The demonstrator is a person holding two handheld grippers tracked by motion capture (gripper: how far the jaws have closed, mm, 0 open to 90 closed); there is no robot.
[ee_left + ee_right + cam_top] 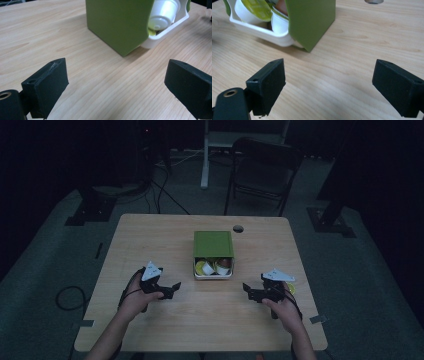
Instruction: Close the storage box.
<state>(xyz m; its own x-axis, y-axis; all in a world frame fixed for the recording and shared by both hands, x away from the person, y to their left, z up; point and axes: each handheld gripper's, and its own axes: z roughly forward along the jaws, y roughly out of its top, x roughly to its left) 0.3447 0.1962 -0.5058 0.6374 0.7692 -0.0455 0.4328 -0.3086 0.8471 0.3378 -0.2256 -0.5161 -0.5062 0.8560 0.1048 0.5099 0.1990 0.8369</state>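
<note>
Your left gripper [167,289] and right gripper [255,292], both wide open and empty, flank the green-sleeved white capsule box [213,247], poised to reach.

Green sleeve [213,243] over a white tray [213,276]; inside that tray, white capsules [163,13] with yellow-green lids [258,7]. Pale wood-grain desk [165,240] beneath. Black tongs [117,82], [328,82].

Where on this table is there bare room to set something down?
Bare wood lies left of the green box, right of it up to the table edge, and between the left hand-held gripper and right hand-held gripper. Crowded: the white tray of capsules.
</note>
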